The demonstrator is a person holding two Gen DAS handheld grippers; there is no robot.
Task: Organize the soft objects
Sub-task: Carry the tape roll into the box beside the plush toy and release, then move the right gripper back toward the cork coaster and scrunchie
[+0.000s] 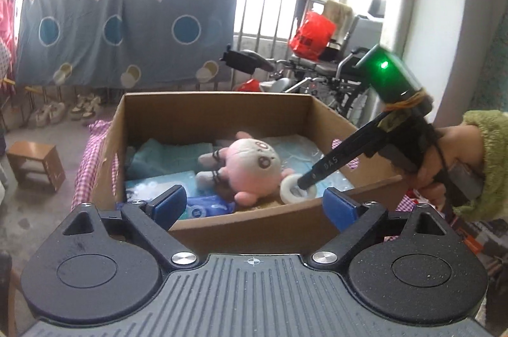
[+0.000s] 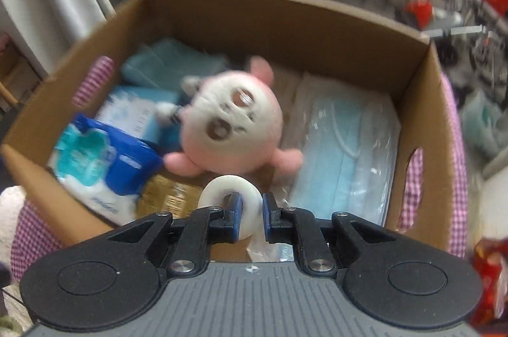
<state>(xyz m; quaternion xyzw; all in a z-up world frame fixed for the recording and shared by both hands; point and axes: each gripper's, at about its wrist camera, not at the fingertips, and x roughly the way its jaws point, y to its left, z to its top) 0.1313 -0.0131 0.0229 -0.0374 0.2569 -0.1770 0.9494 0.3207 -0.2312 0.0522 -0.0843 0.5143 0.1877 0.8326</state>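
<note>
While the left gripper [image 1: 254, 203] stands wide and empty before the cardboard box [image 1: 254, 226], the right gripper [image 2: 250, 210] pinches a white tape roll [image 2: 227, 188] over it. The pink plush toy [image 2: 235, 121] lies inside the box.

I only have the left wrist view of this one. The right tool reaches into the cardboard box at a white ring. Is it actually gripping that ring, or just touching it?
Observer: Gripping. In the right wrist view the right tool has one finger through the hole of the white tape roll and the other outside, pinching its wall.
Operator: What lies in the box's near left corner, behind my own finger?
Observer: A blue and white soft pack, leaning against the cardboard box wall.
Operator: And under the pink plush toy?
Observer: Beside the pink plush toy, to its right, lies a clear bag of light blue face masks. The left tool is open and empty.
</note>
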